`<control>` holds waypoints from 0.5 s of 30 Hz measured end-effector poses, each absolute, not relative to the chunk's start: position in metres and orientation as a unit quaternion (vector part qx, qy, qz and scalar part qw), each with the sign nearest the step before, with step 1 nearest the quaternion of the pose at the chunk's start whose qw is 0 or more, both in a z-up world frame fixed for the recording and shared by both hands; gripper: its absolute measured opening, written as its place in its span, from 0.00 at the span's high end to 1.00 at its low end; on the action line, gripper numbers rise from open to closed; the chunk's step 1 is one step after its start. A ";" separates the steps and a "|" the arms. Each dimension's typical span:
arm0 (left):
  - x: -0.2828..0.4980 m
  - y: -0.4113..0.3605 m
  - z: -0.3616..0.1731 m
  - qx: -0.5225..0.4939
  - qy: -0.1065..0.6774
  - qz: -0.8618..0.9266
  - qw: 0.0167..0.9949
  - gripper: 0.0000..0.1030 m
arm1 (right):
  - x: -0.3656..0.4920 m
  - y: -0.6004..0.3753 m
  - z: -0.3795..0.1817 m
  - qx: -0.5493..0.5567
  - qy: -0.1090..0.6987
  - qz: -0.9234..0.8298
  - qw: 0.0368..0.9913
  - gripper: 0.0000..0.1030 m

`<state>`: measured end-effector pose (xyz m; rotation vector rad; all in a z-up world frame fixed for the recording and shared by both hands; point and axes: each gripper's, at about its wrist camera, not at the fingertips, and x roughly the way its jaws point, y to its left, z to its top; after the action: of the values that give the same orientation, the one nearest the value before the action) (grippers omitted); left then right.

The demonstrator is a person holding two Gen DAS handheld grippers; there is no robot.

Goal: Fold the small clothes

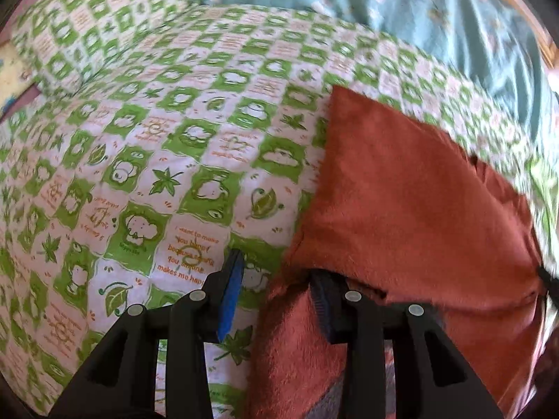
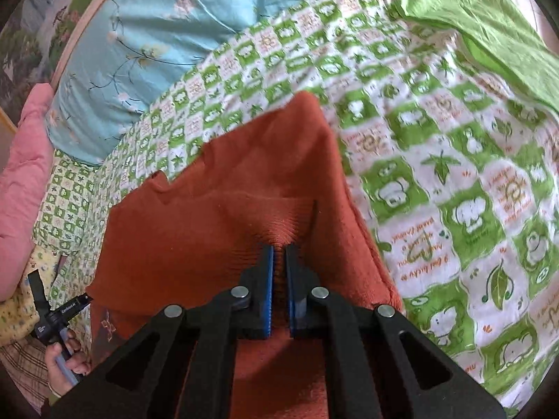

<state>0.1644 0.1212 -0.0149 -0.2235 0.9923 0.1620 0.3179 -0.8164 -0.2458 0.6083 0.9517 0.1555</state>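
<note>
1. Scene: rust-red garment [image 2: 223, 209] lies on bed, on top of the green-check quilt [image 1: 181, 146]. Landmark = garment. Blue floral bedding [image 2: 139, 35] beyond its far end, plain green cloth [image 2: 489, 17] far-right of it, pink pillow [image 2: 28, 160] off to its left.
2. Right tool [image 2: 279, 255]: blue pads nearly together, pinching a puckered ridge of the garment's near-middle. Fabric wrinkles fan out from the pinch, so grip looks real. No gap to speak of.
3. Left tool [image 1: 276, 276]: part open. One finger sits over bare quilt just left of the garment's edge; the other is tucked under/against a lifted flap of that edge. Pads aren't pressing fabric from both sides, so I read it as not gripping. Can't see the buried fingertip.
4. Person's hand [image 2: 64, 359] on the left tool's handle shows at garment's near-left, right wrist view.
5. Step, imo: mid-fold. Garment already looks doubled, w/ a straight crease on its right side and a layer step at far-left. Right side secured, left side being lined up.
6. Next needs: left tool closes on the edge flap, both layers if poss., then both hands lift and carry together so the fold lands square. Risk: fuzzy fabric slips, or only the top layer is caught.
</note>
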 end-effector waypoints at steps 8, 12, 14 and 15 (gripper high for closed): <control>0.150 0.138 -0.012 -0.124 0.503 0.016 0.855 0.60 | 0.322 -0.798 -0.243 0.230 0.471 0.069 0.849 0.88; 0.145 0.131 0.024 -0.136 0.474 -0.057 0.868 0.56 | 0.303 -0.814 -0.222 0.238 0.437 0.040 0.867 0.69; 0.157 0.125 0.036 -0.121 0.461 -0.061 0.877 0.37 | 0.301 -0.817 -0.215 0.244 0.424 0.041 0.871 0.56; 0.165 0.122 0.039 -0.115 0.458 -0.063 0.879 0.35 | 0.303 -0.819 -0.213 0.250 0.424 0.048 0.869 0.51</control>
<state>0.1650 0.1216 0.0386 -0.2390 0.9540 -0.1304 0.3027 -0.8191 -0.2134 0.5223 0.8866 0.1012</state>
